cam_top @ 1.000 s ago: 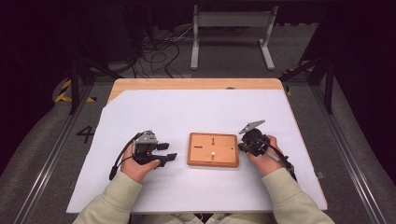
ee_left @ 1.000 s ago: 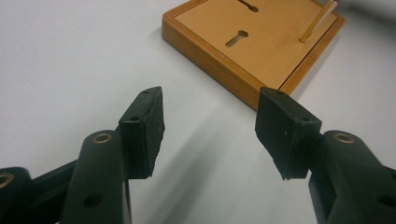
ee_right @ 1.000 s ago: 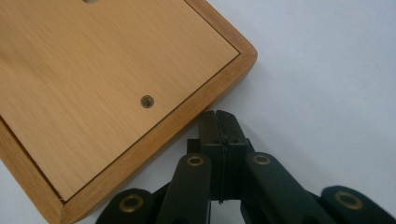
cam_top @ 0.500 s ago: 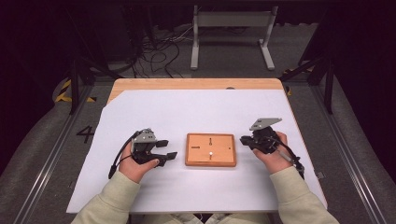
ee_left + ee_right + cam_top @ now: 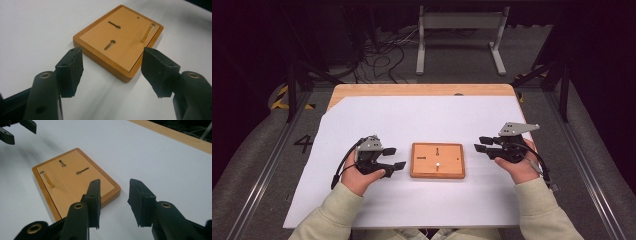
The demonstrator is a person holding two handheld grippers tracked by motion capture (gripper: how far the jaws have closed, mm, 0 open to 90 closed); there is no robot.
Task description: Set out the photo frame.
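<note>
A flat wooden board (image 5: 437,160) lies in the middle of the white sheet. It has two keyhole slots, and a thin brass peg (image 5: 147,32) stands up from it. My left gripper (image 5: 394,157) rests just left of the board, open and holding nothing. In the left gripper view the board (image 5: 120,42) lies just beyond the spread pads (image 5: 71,67). My right gripper (image 5: 482,144) sits a short way right of the board, open and holding nothing. In the right gripper view the board (image 5: 72,180) and its peg (image 5: 47,179) lie ahead, left of the right gripper (image 5: 115,192).
The white sheet (image 5: 422,120) covers most of the table, with bare wood (image 5: 422,90) along the far edge. Behind the table are a metal stand (image 5: 459,30) and floor cables (image 5: 382,55). The left gripper's jaws (image 5: 15,130) show in the right gripper view's top left corner.
My right gripper has drawn back to the right, from against the board's right edge to a short gap away. The left gripper has stayed in place.
</note>
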